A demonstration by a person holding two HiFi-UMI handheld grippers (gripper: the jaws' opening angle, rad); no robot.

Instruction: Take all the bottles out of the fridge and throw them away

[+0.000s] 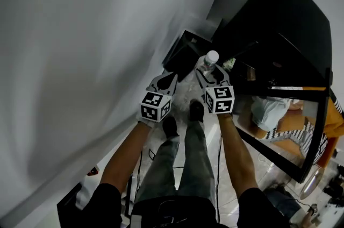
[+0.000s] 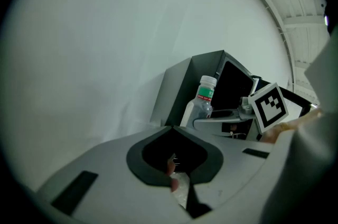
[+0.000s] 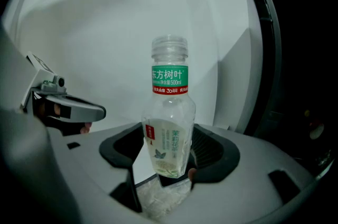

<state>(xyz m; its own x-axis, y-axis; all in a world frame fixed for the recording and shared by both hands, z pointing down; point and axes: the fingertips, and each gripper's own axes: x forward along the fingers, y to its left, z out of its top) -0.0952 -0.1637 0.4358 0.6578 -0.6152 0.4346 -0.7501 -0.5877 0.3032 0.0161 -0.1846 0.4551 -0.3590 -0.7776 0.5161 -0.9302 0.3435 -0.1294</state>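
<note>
One clear bottle [image 3: 169, 106], green band "东方树叶", "500ml", in right hand-held gripper [image 3: 169, 136]

Grey jeans [image 1: 188, 159], black shoes [image 1: 196, 110]

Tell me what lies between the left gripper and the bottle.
Nothing. In the head view the gap between left gripper and bottle, held by the right gripper, shows only floor and a black bin's corner.

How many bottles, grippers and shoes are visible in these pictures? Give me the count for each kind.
bottle: 1
grippers, the left gripper and the right gripper: 2
shoes: 2
Total: 5
</note>
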